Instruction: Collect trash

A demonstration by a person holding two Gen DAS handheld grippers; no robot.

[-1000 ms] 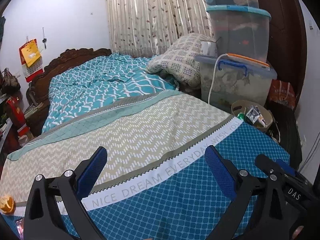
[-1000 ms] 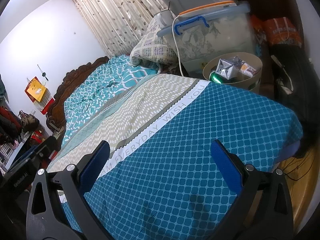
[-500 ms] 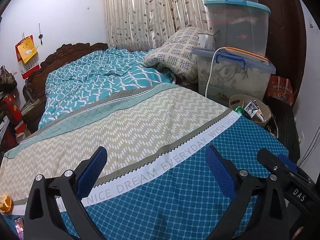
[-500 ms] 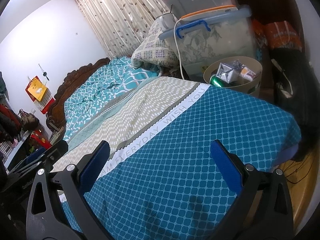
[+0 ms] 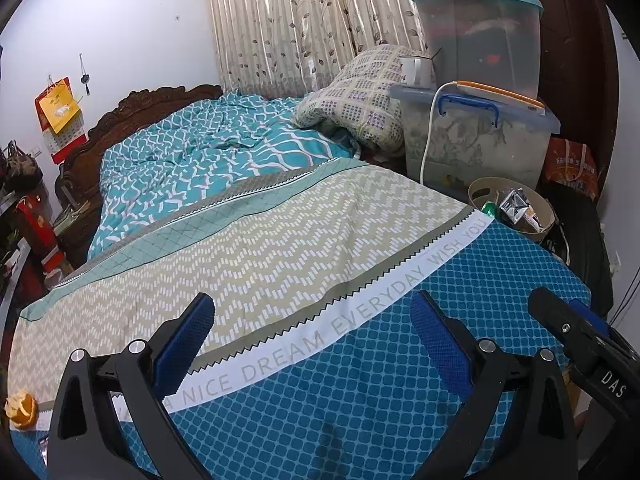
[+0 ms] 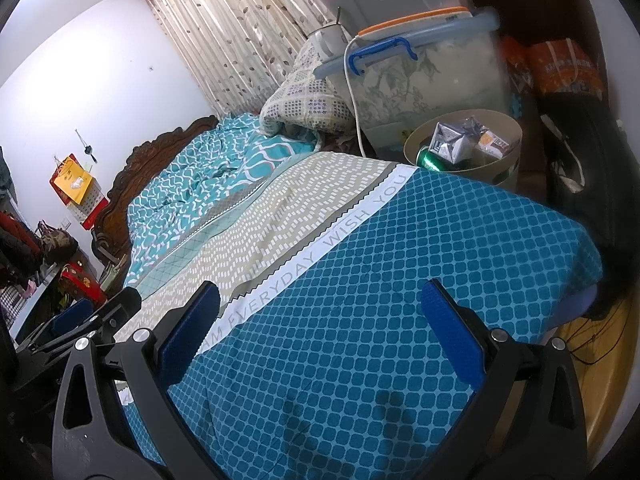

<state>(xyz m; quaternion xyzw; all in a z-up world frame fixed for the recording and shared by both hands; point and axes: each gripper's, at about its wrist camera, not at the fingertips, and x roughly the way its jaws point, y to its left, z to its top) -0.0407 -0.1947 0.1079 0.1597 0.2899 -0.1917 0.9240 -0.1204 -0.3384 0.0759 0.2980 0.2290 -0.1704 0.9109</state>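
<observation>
A round beige trash bin (image 5: 478, 191) (image 6: 416, 145) stands at the bed's far right corner, holding a green can (image 6: 429, 159) and crumpled cartons (image 6: 452, 142). An orange peel (image 5: 21, 407) lies on the bedspread at the lower left edge of the left wrist view. My left gripper (image 5: 312, 332) hovers open over the bed with nothing between its blue pads. My right gripper (image 6: 320, 320) is open and empty too, above the blue patterned part of the bedspread. The right gripper's body (image 5: 580, 340) shows at the right of the left wrist view.
The bed (image 5: 280, 248) fills most of both views, with a rolled checked quilt (image 5: 360, 92) at its far side. Stacked plastic storage boxes (image 5: 480, 136) with a white cable and a mug (image 5: 414, 72) stand behind the bin. A wooden headboard and curtain lie beyond.
Both grippers have drawn back and tilted slightly, so the bed and bin sit a little lower and farther in view. Both stayed open and empty.
</observation>
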